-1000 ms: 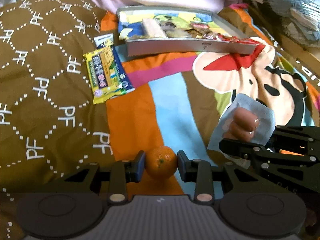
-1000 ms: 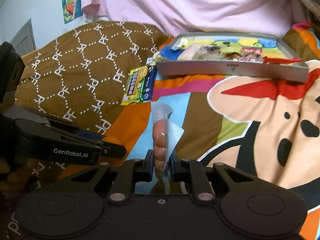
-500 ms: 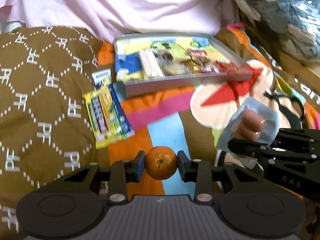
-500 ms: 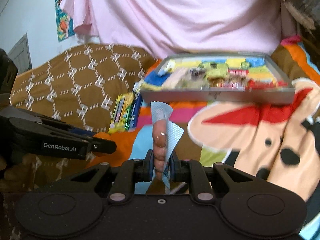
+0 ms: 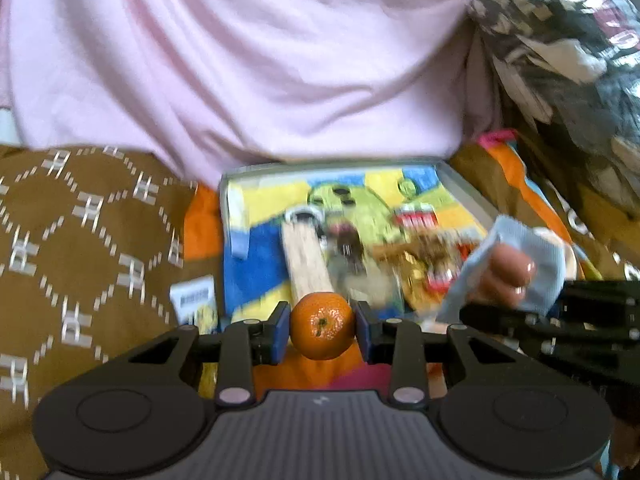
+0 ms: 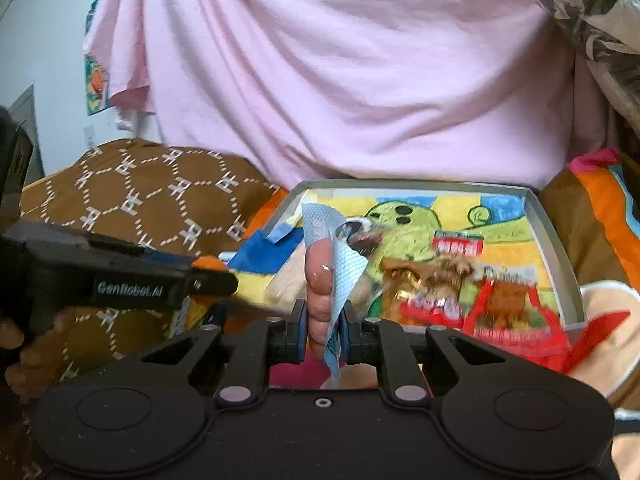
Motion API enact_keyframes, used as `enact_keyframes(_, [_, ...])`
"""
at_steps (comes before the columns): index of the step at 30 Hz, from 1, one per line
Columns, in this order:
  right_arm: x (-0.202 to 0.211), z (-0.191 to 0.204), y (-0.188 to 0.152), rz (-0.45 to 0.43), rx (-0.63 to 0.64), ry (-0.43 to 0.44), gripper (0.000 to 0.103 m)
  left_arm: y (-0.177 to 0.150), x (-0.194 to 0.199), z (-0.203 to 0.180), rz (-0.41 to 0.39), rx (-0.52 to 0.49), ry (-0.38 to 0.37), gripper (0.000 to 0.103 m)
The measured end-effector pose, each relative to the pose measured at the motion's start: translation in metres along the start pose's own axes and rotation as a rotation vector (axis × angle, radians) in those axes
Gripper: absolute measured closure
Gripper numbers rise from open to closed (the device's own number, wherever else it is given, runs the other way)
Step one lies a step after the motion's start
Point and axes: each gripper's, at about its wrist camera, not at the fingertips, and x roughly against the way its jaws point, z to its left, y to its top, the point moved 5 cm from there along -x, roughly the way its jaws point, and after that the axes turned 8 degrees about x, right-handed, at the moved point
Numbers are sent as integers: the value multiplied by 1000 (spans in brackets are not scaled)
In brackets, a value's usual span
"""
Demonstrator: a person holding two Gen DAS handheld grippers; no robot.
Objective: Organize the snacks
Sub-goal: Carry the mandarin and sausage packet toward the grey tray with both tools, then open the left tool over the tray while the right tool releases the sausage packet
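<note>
Left gripper (image 5: 322, 326) clamps a small mandarin (image 5: 322, 325): round, glossy orange, pitted skin, stem dimple facing the camera, held just short of the tray (image 5: 466, 186). Tray: grey rim, cartoon-printed liner, blurred wrappers inside. Right gripper (image 6: 323, 326) is closed on a sausage snack (image 6: 319, 280), pinkish-brown, segmented, upright in a clear-and-blue crinkled wrapper, before the tray's near edge.

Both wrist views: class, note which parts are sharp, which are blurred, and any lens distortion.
Left wrist view: the left tool and its mandarin are sharp, the tray and snacks smear with motion blur, and black fisheye corners show. Right wrist view: the right tool and sausage packet are crisp, the red packets streaked.
</note>
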Motion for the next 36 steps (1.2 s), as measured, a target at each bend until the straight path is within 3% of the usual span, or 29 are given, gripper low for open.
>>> enact_keyframes(7, [-42, -22, 15, 4, -80, -13, 87, 30, -48, -2, 2, 8, 1, 65])
enact_keyframes(13, [-78, -39, 17, 71, -79, -3, 87, 26, -80, -3, 46, 34, 3, 65])
enact_keyframes(24, [-98, -56, 12, 85, -66, -31, 85, 22, -97, -5, 51, 29, 18, 65])
enact_keyframes(31, [-98, -67, 10, 86, -78, -98, 66, 25, -98, -4, 58, 50, 29, 64])
enact_keyframes(33, [-96, -68, 10, 83, -76, -113, 57, 26, -97, -4, 57, 58, 33, 60])
enact_keyframes(36, [-91, -68, 11, 62, -63, -140, 37, 27, -95, -2, 47, 72, 42, 50])
